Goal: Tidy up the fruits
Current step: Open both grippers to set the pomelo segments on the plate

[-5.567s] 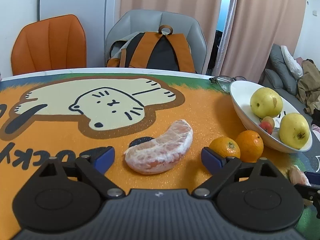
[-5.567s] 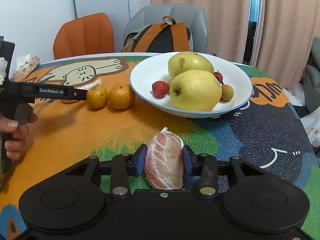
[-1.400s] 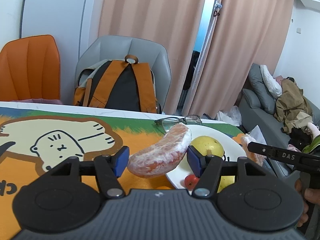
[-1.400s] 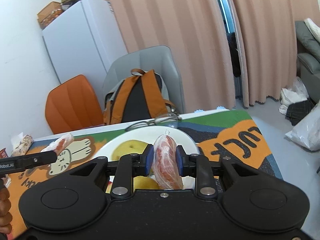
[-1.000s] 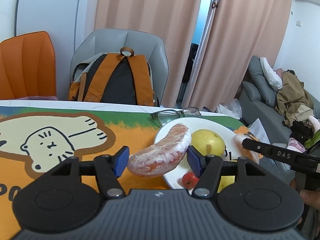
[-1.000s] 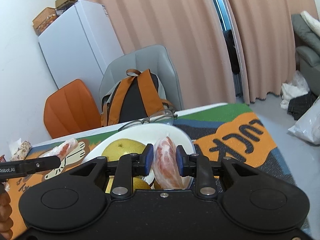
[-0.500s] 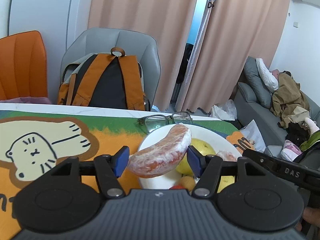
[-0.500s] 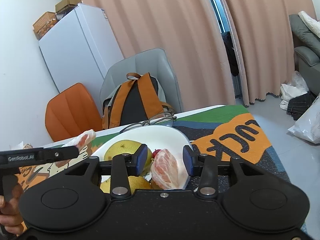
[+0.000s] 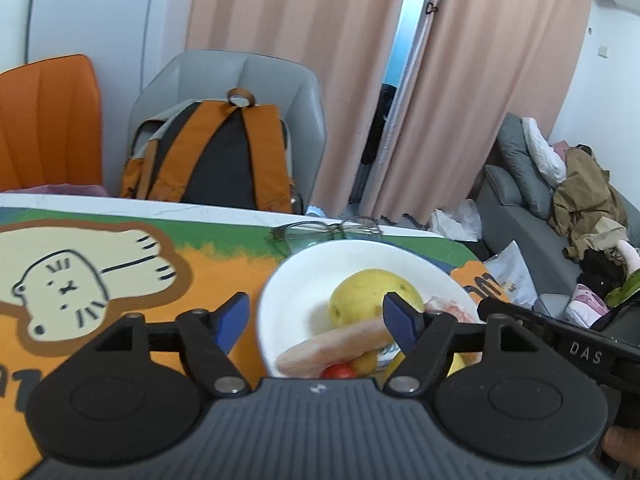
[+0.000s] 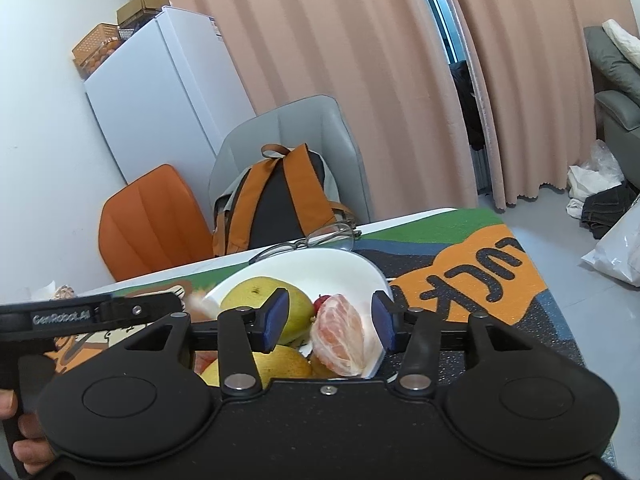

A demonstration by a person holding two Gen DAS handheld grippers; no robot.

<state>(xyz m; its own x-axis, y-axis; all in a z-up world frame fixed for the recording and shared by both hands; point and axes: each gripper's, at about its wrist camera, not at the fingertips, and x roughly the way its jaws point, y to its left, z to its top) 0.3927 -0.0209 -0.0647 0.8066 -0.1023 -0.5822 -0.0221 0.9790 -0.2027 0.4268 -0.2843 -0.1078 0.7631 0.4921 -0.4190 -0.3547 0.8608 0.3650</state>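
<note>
A white bowl on the table holds yellow pears, small red fruits and two peeled pomelo segments. My left gripper is open above the bowl; one pomelo segment lies in the bowl below it. My right gripper is open above the same bowl; the other pomelo segment rests against the bowl's right rim beside a pear. The right gripper's body shows in the left wrist view.
Eyeglasses lie on the table just behind the bowl. A grey chair with an orange backpack and an orange chair stand behind the table. The colourful cat mat covers the tabletop.
Both grippers carried pomelo segments from the table over the bowl. The right gripper opened half a second ago; the left gripper has now opened and its segment dropped into the bowl.
</note>
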